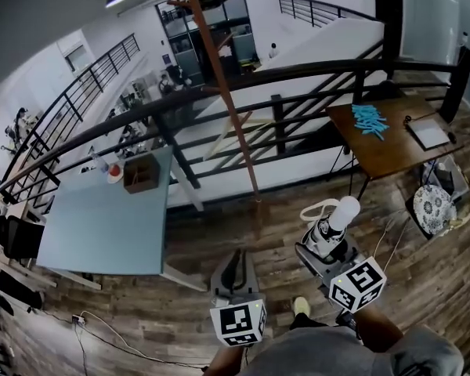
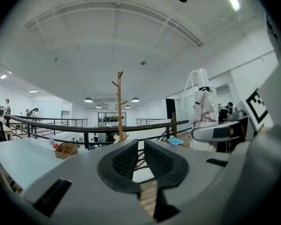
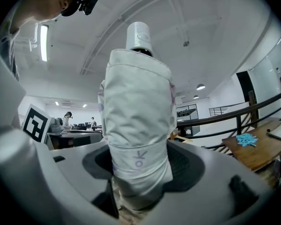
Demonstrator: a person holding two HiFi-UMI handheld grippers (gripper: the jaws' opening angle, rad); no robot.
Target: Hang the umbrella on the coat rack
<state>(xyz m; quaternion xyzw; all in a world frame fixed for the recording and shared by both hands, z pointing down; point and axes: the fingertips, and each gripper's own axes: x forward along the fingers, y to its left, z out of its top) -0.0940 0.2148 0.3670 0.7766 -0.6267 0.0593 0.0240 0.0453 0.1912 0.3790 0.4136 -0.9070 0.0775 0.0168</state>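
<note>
Jaws of right gripper [image 3: 139,175] clamped on folded white umbrella [image 3: 138,111], held upright, handle cap up. Left gripper [image 2: 140,146] jaws nearly together, nothing between. Wooden coat rack [image 1: 229,108] stands ahead beside black railing [image 1: 298,73], apart from umbrella.

Left claw [image 2: 141,143] fills the lower frame, jaws drawn together with only a sliver between the ribbed pads, nothing held. Beyond its tips the wooden coat rack [image 2: 120,102] stands upright at the black railing [image 2: 84,128]. At right a white folded umbrella [image 2: 202,95] stands upright, strap looped at its top. At left a pale desk [image 2: 18,156] carries a cardboard box [image 2: 65,149].
</note>
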